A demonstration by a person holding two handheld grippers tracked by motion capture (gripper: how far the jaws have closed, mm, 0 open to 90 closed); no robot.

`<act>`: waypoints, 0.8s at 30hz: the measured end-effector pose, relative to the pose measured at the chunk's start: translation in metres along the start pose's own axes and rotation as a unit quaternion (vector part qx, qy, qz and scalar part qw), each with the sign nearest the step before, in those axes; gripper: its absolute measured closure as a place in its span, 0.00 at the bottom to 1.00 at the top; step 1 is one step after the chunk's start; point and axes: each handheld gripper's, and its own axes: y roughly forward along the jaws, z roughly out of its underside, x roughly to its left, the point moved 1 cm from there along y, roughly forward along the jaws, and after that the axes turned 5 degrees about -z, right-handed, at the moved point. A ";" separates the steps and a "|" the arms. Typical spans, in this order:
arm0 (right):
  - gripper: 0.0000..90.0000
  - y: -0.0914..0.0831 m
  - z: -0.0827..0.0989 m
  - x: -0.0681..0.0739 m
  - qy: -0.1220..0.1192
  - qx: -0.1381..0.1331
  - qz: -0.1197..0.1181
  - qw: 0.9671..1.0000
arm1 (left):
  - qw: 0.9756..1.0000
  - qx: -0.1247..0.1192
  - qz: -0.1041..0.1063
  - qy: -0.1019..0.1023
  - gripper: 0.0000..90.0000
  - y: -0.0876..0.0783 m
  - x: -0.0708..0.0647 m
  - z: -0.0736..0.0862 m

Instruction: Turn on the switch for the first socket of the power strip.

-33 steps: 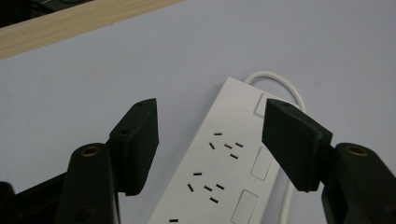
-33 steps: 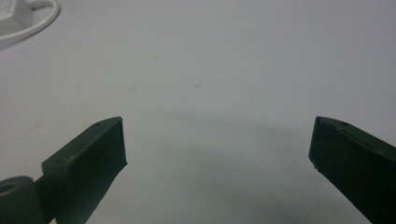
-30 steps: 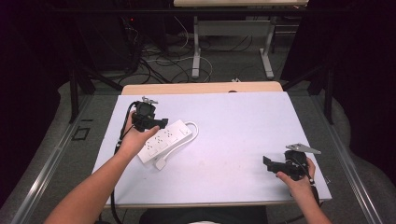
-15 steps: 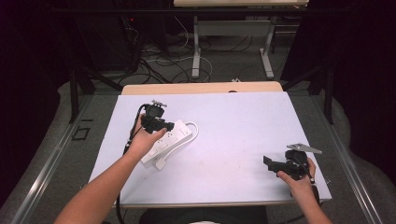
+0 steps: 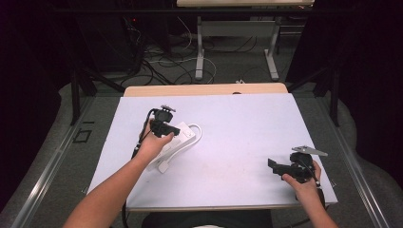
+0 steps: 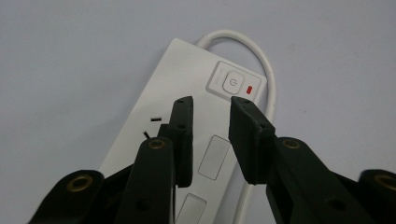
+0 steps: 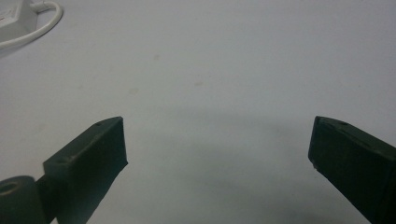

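Dark room, grey floor (image 5: 57, 156), tangled cables (image 5: 161, 66) beyond white table (image 5: 247, 123).

I count one white power strip (image 5: 177, 142) on the tabletop (image 5: 237, 123), with one power button (image 6: 232, 83), one red indicator light (image 6: 251, 88) and one white cord (image 6: 261, 60). I see two hand-held grippers: left (image 5: 167, 129), right (image 5: 278, 166).

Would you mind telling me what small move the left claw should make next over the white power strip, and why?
Probably ease the left claw forward and down so a tip lands on the power button. Its jaws have just been closing and now stand narrow with nothing between them, above the power strip just short of the button, whose red light shows beside it. The right claw rests open, apart.
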 end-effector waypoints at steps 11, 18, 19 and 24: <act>0.04 0.000 0.000 0.000 0.004 0.000 -0.001 1.000 | 1.000 0.019 -0.001 0.004 0.91 0.011 -0.006 0.000; 0.05 0.000 0.000 -0.001 0.003 0.000 -0.002 1.000 | 1.000 0.026 -0.004 0.005 0.96 0.016 -0.009 0.000; 0.05 0.000 0.000 -0.001 0.003 0.000 -0.002 1.000 | 1.000 0.027 -0.004 0.008 0.97 0.016 -0.009 0.000; 0.05 0.000 0.000 -0.002 0.003 0.000 -0.003 1.000 | 0.999 0.036 -0.002 0.007 1.00 0.019 -0.010 0.001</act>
